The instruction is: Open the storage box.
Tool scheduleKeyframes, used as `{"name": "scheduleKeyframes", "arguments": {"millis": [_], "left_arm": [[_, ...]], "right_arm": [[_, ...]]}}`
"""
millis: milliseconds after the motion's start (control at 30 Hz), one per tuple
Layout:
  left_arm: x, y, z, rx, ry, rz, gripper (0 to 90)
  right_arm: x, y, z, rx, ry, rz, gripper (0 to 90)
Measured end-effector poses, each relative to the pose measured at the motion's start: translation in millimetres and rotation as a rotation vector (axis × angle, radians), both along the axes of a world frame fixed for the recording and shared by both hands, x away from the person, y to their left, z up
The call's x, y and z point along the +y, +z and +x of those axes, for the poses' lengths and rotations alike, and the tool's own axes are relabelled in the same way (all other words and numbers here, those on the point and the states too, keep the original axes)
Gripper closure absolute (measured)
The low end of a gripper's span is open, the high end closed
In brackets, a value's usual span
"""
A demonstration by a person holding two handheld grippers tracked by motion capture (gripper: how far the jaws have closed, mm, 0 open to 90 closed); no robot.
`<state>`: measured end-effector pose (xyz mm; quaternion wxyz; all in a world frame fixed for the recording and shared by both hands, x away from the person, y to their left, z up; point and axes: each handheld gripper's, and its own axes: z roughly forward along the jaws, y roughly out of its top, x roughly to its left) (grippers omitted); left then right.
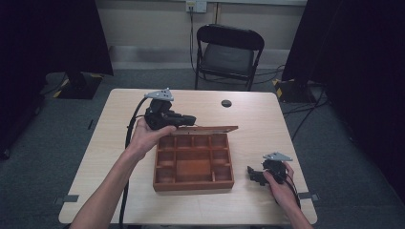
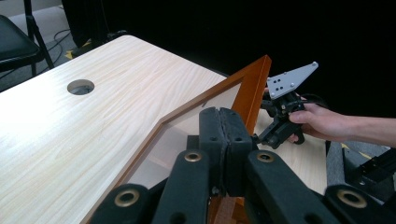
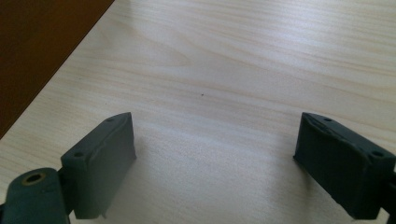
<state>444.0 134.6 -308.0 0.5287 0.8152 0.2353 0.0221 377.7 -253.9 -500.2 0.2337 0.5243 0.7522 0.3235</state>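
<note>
A brown wooden box (image 1: 193, 183) with several compartments sits mid-table. Its glass-paned lid (image 1: 210, 129) is raised and looks edge-on in the high view. My left gripper (image 1: 191, 119) is at the lid's left end. In the left gripper view its pads (image 2: 219, 140) are pressed together against the lid's frame (image 2: 254, 88). I cannot tell whether any of the lid is pinched between them. My right gripper (image 1: 253, 174) rests on the table to the right of the box. It stands open (image 3: 215, 161) over bare wood, with nothing between its fingers.
The light wooden table (image 1: 119, 143) has a round cable hole (image 1: 226, 103) near its far edge. A black folding chair (image 1: 228, 52) stands behind the table. Dark curtains hang at both sides. The left gripper's cable (image 1: 128, 138) trails along the forearm.
</note>
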Motion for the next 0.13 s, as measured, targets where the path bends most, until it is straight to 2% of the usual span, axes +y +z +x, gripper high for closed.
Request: {"name": "scheduleKeyframes", "arguments": {"millis": [133], "left_arm": [[0.3, 0.0, 0.4, 0.001, 0.002, -0.001, 88.8]], "right_arm": [[0.0, 0.0, 0.0, 0.000, 0.000, 0.000, 11.1]]}}
